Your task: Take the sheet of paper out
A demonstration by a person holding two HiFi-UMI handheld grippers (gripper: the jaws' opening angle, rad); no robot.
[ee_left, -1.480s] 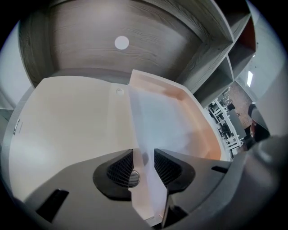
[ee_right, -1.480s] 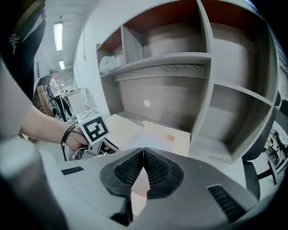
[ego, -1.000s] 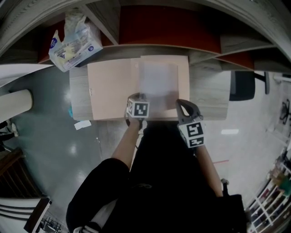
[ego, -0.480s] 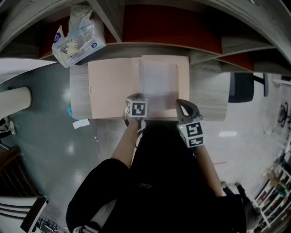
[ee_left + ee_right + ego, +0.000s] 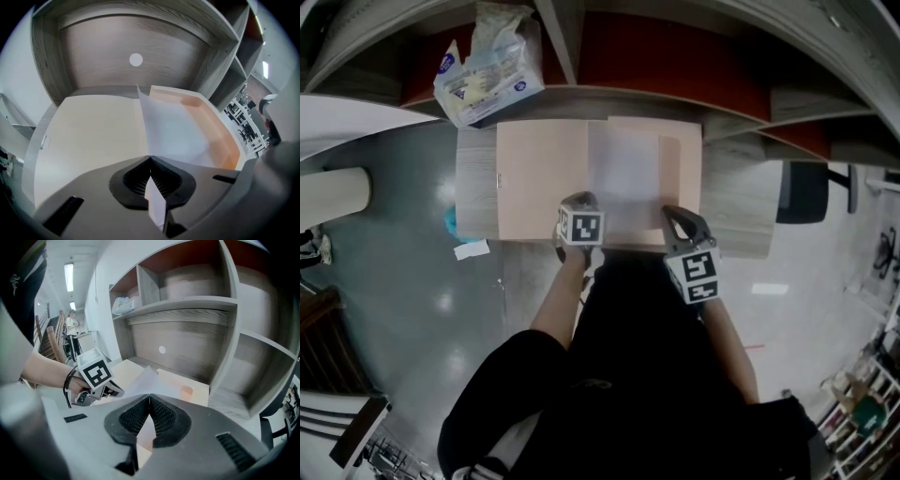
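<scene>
L gripper [image 5: 150, 158] jaws have just been closing & now pinch near edge of paper sheet [image 5: 623, 176], lying inside open folder [image 5: 539, 178]; R gripper [image 5: 149, 399] clamped on folder's near edge, pinning it, so sheet prob ready to pull out

A white sheet [image 5: 623, 178] on a pink folder [image 5: 542, 178]

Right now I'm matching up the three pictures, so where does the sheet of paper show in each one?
Head view: the sheet of paper lies upper centre, on the open folder's right half.
Left gripper view: centre, rising from the left tongs, which have just closed on its near edge.
Right gripper view: centre, a pale wedge over the folder.
Shared landmark: the peach folder, in all three.
</scene>
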